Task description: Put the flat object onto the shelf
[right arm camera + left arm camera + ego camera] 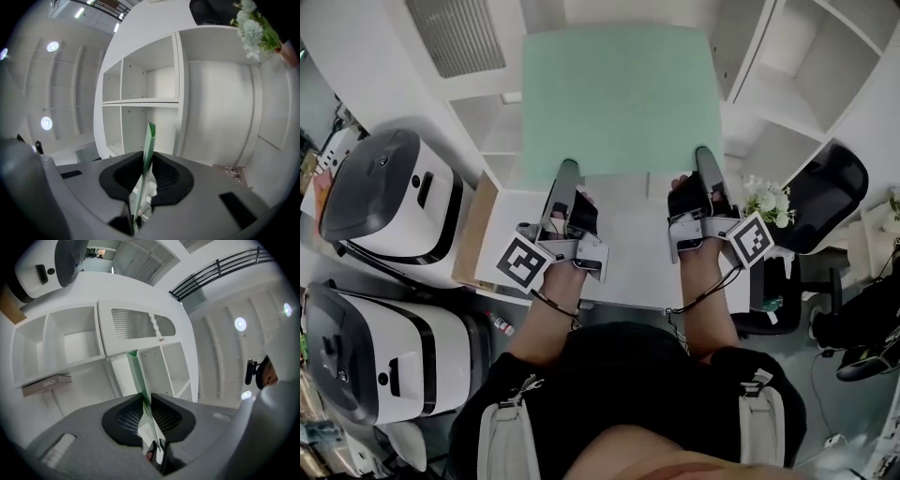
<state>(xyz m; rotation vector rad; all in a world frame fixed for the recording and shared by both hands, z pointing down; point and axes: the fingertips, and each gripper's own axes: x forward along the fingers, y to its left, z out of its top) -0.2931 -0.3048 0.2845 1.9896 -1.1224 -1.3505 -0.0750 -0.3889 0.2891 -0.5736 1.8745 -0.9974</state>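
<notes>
The flat object is a large pale green board (619, 98), held up in front of the white shelf unit (787, 84). My left gripper (567, 172) is shut on its lower left edge. My right gripper (704, 157) is shut on its lower right edge. In the left gripper view the green board (134, 369) runs edge-on out of the left gripper (145, 398) toward the shelf compartments (79, 343). The right gripper view shows the green board (150, 138) edge-on too, pinched in the right gripper (146, 155), with open white compartments (150, 79) behind it.
Below the board is a white table (628, 258) with a brown side panel (473, 234). Two white and black machines (380, 192) stand at the left. A black chair (825, 192) and white flowers (766, 200) are at the right. A grey book (47, 383) lies in one compartment.
</notes>
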